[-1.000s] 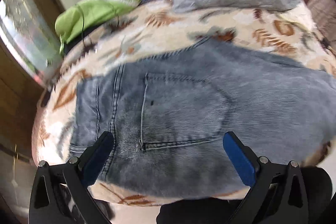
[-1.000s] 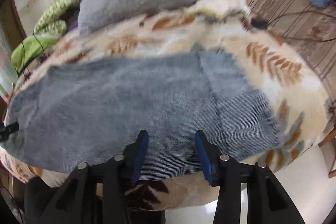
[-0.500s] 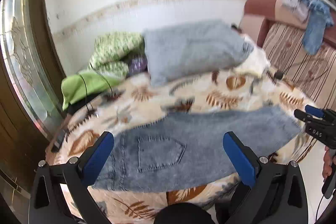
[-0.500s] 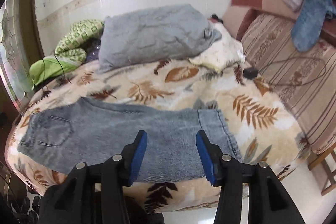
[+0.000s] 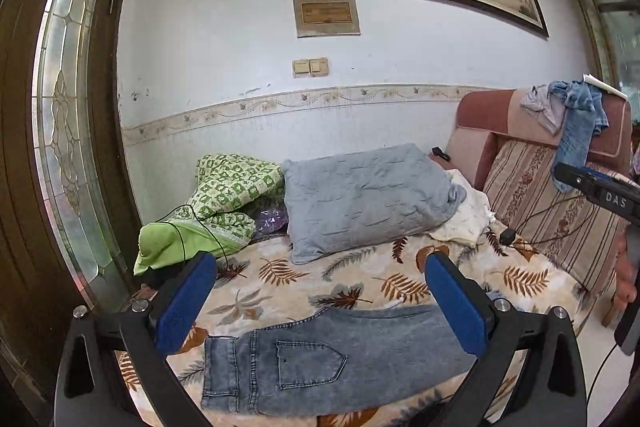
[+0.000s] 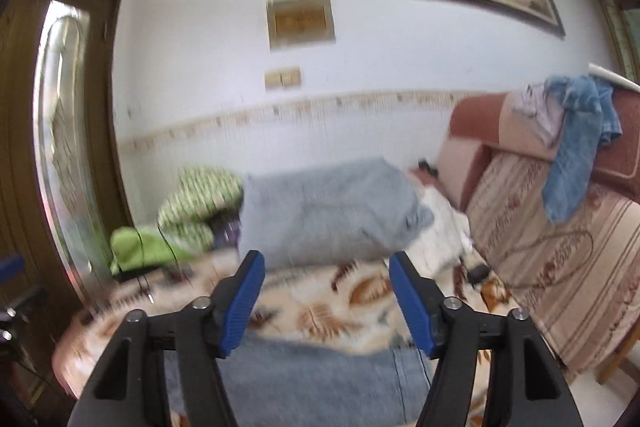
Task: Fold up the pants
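Note:
Grey-blue denim pants (image 5: 320,359) lie folded lengthwise and flat on the leaf-patterned blanket (image 5: 360,279), waistband to the left, back pocket up. My left gripper (image 5: 320,303) is lifted well above and in front of them, open and empty. The right gripper (image 6: 326,301) also hangs high above the pants (image 6: 320,383), which show blurred below it. Its jaws are opening with nothing between them. In the left wrist view the right gripper's black body (image 5: 600,191) pokes in at the right edge.
A grey pillow (image 5: 368,199) and green bedding (image 5: 208,211) lie at the back of the bed against the wall. A striped sofa (image 5: 552,211) with blue clothes (image 5: 576,131) draped over it stands right. A wooden door (image 5: 48,147) is left. A black cable (image 5: 532,223) runs across the sofa.
Both grippers rose away from the pants and tilted up, so the wall and picture now fill the views. The right gripper's jaws spread wider. The pants stay flat on the bed.

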`<state>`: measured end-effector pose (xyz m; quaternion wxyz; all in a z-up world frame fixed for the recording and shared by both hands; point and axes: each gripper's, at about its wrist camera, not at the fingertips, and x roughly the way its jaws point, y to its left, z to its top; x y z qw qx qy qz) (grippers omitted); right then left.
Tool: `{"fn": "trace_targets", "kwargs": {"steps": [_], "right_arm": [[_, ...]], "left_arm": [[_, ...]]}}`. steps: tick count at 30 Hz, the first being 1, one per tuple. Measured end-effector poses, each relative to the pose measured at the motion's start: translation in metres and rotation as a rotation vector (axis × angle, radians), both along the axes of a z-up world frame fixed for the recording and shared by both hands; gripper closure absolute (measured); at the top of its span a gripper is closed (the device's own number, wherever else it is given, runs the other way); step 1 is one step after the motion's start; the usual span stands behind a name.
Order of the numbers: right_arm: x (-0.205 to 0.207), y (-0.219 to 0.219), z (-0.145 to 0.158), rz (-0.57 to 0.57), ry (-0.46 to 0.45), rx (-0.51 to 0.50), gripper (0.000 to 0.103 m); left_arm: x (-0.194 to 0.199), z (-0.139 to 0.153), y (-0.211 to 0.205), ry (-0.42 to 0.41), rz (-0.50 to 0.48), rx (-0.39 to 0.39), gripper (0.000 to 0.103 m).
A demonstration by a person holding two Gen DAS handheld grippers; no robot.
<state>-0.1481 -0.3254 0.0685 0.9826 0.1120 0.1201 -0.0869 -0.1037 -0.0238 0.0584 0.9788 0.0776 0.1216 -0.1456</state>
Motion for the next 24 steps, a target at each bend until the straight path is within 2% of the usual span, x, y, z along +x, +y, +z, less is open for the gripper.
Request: {"fn": "trace_targets", "kwargs": {"steps": [3,8,10,18,24], "right_arm": [[0.008,-0.01,-0.015,-0.008,0.054,0.026,0.025],[0.022,-0.043,-0.076,-0.033,0.199,0.155,0.025],[0.021,-0.052,-0.094,-0.05,0.236,0.165,0.025],[0.026,-0.073,-0.137,-0.015,0.35,0.195,0.025],[0.017,-0.098,-0.168,-0.028,0.392,0.276,0.025]], "left_arm": [[0.008,-0.011,-0.009,0.042,-0.002,0.016,0.0],[0.02,-0.034,-0.026,0.104,0.001,0.093,0.0],[0.023,-0.04,-0.03,0.116,0.004,0.112,0.0],[0.045,-0.067,-0.041,0.213,0.027,0.165,0.0],[0.058,-0.101,-0.048,0.339,0.03,0.202,0.0]]}}
